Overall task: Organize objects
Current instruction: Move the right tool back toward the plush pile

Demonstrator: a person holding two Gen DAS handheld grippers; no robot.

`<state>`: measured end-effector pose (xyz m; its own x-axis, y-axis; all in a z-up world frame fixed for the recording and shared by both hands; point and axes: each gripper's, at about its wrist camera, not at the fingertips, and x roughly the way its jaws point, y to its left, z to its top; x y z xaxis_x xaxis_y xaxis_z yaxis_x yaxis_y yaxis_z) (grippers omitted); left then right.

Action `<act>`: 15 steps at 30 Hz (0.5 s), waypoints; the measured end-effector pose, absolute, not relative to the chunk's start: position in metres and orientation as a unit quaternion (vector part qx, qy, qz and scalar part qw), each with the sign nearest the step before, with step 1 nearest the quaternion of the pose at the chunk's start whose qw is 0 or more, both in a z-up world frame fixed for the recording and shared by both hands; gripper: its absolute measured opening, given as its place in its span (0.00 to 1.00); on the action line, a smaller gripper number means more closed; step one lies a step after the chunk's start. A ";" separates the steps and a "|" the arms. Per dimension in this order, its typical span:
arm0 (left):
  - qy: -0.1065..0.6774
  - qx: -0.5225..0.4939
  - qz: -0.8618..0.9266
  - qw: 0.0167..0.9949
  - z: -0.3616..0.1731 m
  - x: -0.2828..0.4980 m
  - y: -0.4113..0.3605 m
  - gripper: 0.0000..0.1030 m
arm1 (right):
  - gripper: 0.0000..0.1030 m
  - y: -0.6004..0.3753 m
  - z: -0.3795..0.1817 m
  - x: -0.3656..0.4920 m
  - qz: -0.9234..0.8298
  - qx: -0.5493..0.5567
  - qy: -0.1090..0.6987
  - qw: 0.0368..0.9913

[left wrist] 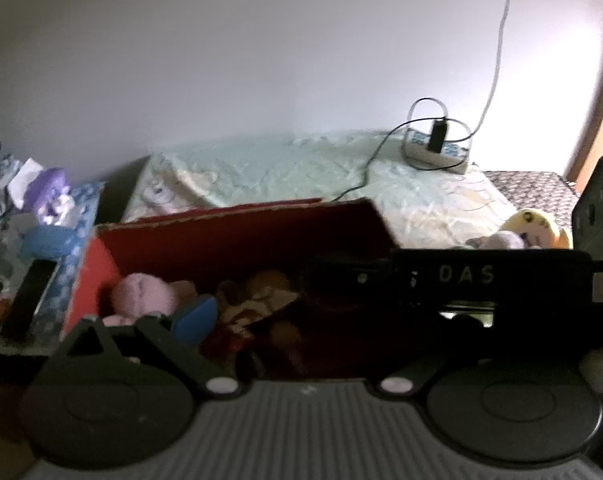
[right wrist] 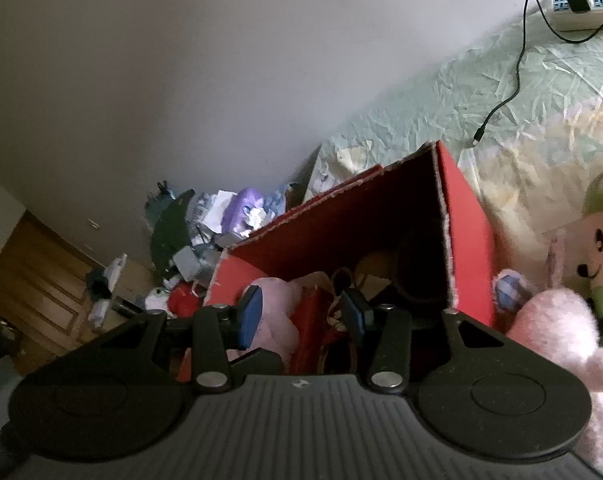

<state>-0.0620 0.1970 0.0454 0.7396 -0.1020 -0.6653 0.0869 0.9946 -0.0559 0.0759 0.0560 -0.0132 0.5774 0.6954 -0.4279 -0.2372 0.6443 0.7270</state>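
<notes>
Here the right gripper (right wrist: 305,316) hangs over the open red box (right wrist: 467,236) at the centre of the right wrist frame, its blue pads parted with nothing between them. The left gripper (left wrist: 301,320) sits low in its own frame, and only one blue pad shows clearly, so whether it is open cannot be told. Soft toys already fill the box, a pink plush (right wrist: 275,312) among them, while a second pink toy (right wrist: 557,324) and a green-capped doll (right wrist: 597,248) lie just right of the box wall. A careless reach could likely catch the frayed cardboard rim or tip the box. Open bedspread (right wrist: 441,96) lies upper right, though a black cable (right wrist: 517,64) trails across it.
</notes>
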 end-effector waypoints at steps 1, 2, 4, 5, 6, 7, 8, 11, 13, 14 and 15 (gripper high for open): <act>0.355 -0.011 -0.056 0.933 0.046 -0.063 0.194 0.95 | 0.47 0.051 -0.013 0.075 0.282 0.318 0.362 0.829; 0.354 -0.012 -0.063 0.933 0.046 -0.064 0.190 0.95 | 0.47 0.047 -0.013 0.073 0.284 0.323 0.360 0.828; 0.350 -0.014 -0.078 0.933 0.048 -0.066 0.185 0.95 | 0.47 0.036 -0.014 0.070 0.286 0.332 0.356 0.825; 0.348 -0.015 -0.085 0.933 0.048 -0.066 0.181 0.95 | 0.47 0.030 -0.015 0.067 0.287 0.337 0.352 0.824; 0.346 -0.016 -0.092 0.933 0.049 -0.067 0.178 0.95 | 0.47 0.023 -0.015 0.065 0.287 0.341 0.349 0.824; 0.344 -0.015 -0.099 0.934 0.050 -0.069 0.175 0.95 | 0.47 0.017 -0.016 0.061 0.286 0.346 0.345 0.824; 0.341 -0.014 -0.106 0.934 0.051 -0.070 0.171 0.95 | 0.47 0.011 -0.016 0.059 0.285 0.351 0.342 0.824; 0.336 -0.010 -0.127 0.933 0.054 -0.073 0.160 0.95 | 0.47 -0.010 -0.019 0.052 0.273 0.370 0.332 0.824; 0.337 -0.009 -0.141 0.931 0.054 -0.074 0.152 0.95 | 0.47 -0.023 -0.022 0.049 0.264 0.382 0.328 0.823; 0.339 -0.008 -0.147 0.929 0.053 -0.074 0.148 0.95 | 0.47 -0.030 -0.024 0.048 0.257 0.387 0.328 0.823; 0.342 -0.006 -0.154 0.927 0.052 -0.074 0.142 0.95 | 0.47 -0.036 -0.026 0.046 0.251 0.390 0.327 0.823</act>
<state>-0.0738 0.1424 0.0521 0.7186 -0.2890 -0.6326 0.2806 0.9527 -0.1166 0.0463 -0.0361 -0.0263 0.6600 0.6682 -0.3433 -0.1570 0.5696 0.8068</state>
